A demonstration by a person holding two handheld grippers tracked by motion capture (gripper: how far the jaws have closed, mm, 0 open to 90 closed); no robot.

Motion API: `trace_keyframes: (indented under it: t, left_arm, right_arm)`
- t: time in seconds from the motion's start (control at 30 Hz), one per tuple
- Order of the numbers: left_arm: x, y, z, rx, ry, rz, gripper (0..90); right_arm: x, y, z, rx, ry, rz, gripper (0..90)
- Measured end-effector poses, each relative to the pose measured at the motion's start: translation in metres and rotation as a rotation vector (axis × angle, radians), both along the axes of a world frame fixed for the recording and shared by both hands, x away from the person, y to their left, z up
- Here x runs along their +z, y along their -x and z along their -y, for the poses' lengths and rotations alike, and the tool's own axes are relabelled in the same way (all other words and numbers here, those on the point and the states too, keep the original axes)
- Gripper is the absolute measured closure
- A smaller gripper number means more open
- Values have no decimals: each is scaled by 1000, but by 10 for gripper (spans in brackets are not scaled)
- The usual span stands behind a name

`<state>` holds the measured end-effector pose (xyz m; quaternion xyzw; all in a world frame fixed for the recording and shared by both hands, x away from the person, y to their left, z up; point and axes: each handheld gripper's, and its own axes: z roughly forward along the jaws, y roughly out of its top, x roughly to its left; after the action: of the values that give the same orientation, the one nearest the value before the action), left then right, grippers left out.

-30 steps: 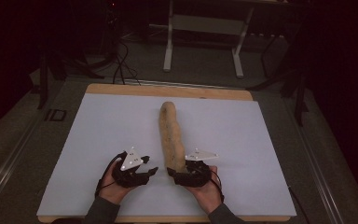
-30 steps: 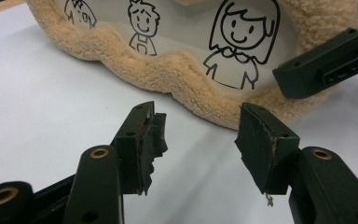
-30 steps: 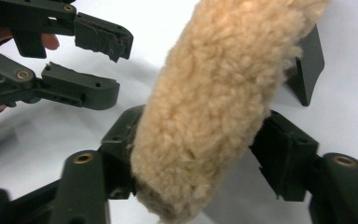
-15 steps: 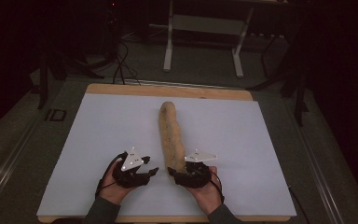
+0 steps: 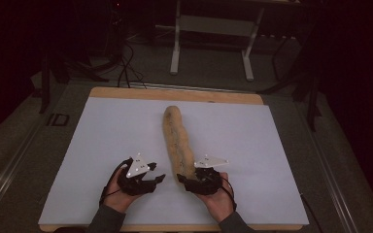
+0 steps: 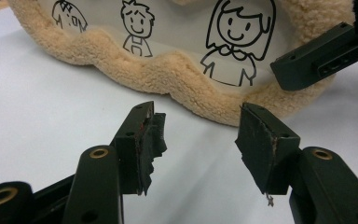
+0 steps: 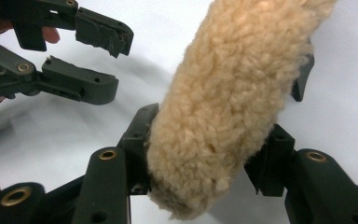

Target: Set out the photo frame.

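On the white table (image 5: 102, 145), the right gripper (image 7: 205, 154) pinches a fleecy tan roll (image 5: 177, 141) stretching toward 12 o'clock; the left gripper (image 6: 198, 137), jaws spread, reveals cartoon figures (image 6: 235, 37) printed along it.

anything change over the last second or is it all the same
Nothing visibly changed. The right gripper stays closed around the near end of the fluffy tan roll, the left gripper stays open beside it with nothing between its jaws, and the roll lies in the same place on the white mat.
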<state>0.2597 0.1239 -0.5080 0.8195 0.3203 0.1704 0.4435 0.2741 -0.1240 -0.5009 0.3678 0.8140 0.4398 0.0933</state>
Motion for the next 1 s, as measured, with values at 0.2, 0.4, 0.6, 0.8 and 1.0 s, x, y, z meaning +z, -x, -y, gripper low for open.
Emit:
trace_keyframes:
  t: [0.2,0.4,0.6,0.8,1.0]
  left_arm:
    - [0,0,-1,5,6,0,474]
    - [1,-1,-2,9,10,0,474]
    - [1,0,-2,8,10,1,474]
    - [1,-1,-2,9,9,0,474]
    - [0,-1,-2,9,9,0,474]
  right_arm:
    - [1,-1,4,-4,4,1,531]
    - [2,-2,8,-15,9,3,560]
    - [3,-4,14,-27,14,8,594]
    - [3,-8,22,-44,7,1,624]
    - [4,-12,29,-55,3,-4,642]
